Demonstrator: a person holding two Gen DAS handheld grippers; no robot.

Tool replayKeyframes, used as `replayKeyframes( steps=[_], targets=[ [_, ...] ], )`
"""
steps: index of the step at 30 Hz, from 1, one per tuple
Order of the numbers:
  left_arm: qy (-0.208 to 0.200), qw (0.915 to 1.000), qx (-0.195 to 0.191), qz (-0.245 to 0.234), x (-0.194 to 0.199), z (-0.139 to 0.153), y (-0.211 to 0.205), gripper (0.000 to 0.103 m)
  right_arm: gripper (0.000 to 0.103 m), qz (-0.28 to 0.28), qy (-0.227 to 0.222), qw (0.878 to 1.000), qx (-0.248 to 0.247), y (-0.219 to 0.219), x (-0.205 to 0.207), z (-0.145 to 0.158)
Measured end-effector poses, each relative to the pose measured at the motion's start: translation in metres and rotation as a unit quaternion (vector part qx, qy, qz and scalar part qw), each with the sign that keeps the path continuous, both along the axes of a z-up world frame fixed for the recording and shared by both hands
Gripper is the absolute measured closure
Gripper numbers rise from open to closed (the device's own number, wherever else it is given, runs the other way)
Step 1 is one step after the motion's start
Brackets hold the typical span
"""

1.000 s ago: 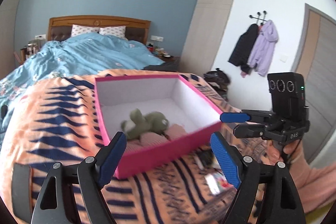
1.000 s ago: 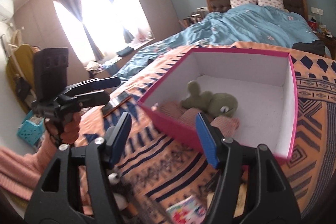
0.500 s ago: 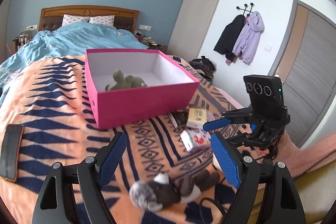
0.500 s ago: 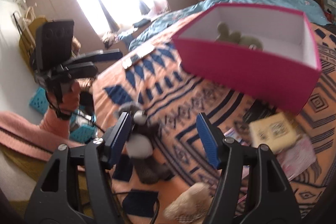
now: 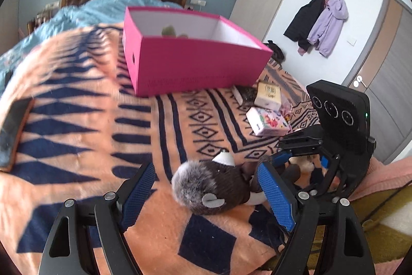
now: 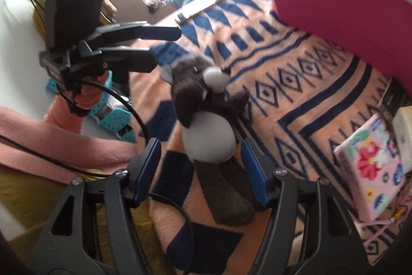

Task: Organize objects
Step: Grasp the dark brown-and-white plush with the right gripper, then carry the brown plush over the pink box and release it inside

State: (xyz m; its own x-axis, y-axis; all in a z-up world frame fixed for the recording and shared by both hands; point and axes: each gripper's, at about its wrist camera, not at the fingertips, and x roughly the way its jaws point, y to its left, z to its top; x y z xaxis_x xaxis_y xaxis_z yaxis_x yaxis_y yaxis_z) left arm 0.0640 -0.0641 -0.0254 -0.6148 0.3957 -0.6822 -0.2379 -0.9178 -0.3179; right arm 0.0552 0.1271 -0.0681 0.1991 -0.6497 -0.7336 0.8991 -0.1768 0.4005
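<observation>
Two hand-held grippers hover low over an orange blanket (image 5: 85,125) with dark blue patterning, both pointed at a dark brown plush animal (image 5: 216,187) with a grey furry head and pale belly that lies on the blanket near its front edge. Left gripper (image 5: 206,192) has its blue-padded jaws standing wide apart, the plush toy's head lying ahead of them and nearer the right-hand pad, with no pad pressing on it. Right gripper (image 6: 200,166) straddles the toy's lower half: its pale belly and dark legs lie between the blue pads, and the jaws, which have just been closing a little, stand clear of the fabric on both sides. Beyond the plush toy, farther up the blanket, sits an open pink cardboard box (image 5: 195,68) with a white interior, in which a bit of a green stuffed toy (image 5: 168,30) shows above the rim. Between the plush toy and the box's right corner lie a small pink floral-printed box (image 5: 267,121) and, just past it, a cream-coloured box (image 5: 267,94). Well to the left of the plush toy, a dark flat phone-like object (image 5: 13,130) rests on the blanket. A person's hand in a coral sleeve (image 6: 85,99) carries the left gripper in the right wrist view.
</observation>
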Motion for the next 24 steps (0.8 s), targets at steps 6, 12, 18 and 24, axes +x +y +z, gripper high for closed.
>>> replayKeyframes(
  steps=[6,12,18,24],
  targets=[
    [-0.024,0.9994,0.021,-0.015,-0.007,-0.016,0.005,0.024,0.06,-0.014,0.006,1.0,-0.005,-0.002,-0.006,-0.006],
    [-0.024,0.9987,0.03,-0.033,-0.023,-0.02,0.02,0.028,0.061,-0.041,0.041,0.998,-0.023,0.012,-0.028,0.014],
    [-0.011,0.9984,0.042,-0.035,-0.049,-0.017,0.031,0.029,0.061,-0.078,0.064,0.994,-0.031,0.025,-0.06,0.031],
    [-0.037,0.9983,0.035,-0.028,-0.071,-0.027,0.037,0.048,0.061,-0.115,0.046,0.991,-0.041,0.036,-0.085,0.032]
  ],
)
